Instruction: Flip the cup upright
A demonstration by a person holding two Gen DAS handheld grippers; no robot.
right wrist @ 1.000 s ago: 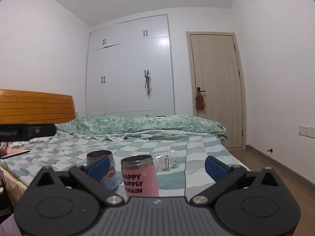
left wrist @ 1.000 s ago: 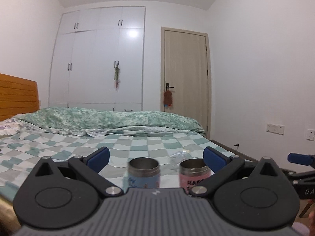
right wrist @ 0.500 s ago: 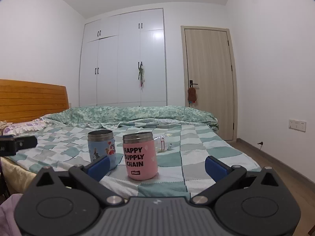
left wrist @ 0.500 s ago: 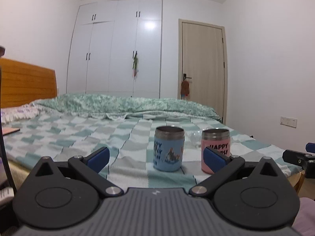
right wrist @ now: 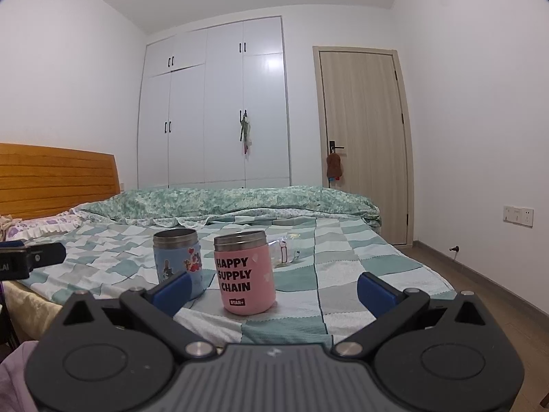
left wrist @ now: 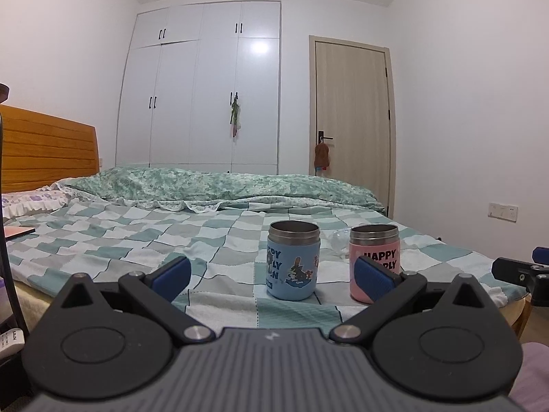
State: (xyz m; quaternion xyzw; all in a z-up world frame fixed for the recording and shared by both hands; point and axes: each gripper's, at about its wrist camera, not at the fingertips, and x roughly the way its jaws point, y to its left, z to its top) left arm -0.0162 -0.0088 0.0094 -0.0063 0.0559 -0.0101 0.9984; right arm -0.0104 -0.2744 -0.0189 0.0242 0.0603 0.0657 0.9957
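Observation:
A blue cup (left wrist: 293,261) and a pink cup (left wrist: 374,254) stand upright side by side on the checkered bedspread (left wrist: 137,240). They also show in the right wrist view, blue cup (right wrist: 176,257) left of pink cup (right wrist: 245,271). A clear glass cup (right wrist: 286,249) lies on its side behind the pink cup; in the left wrist view (left wrist: 338,240) it is partly hidden. My left gripper (left wrist: 272,274) is open and empty, short of the cups. My right gripper (right wrist: 272,290) is open and empty, in front of the pink cup.
A folded green quilt (right wrist: 223,202) lies across the far side of the bed. A wooden headboard (left wrist: 44,147) is at the left. White wardrobe (right wrist: 212,110) and a door (right wrist: 363,137) stand behind. The bed's near edge is just below the cups.
Both grippers have risen and drawn back a little from the bed, so the cups now show in full. The cups have not moved. Both grippers stay open.

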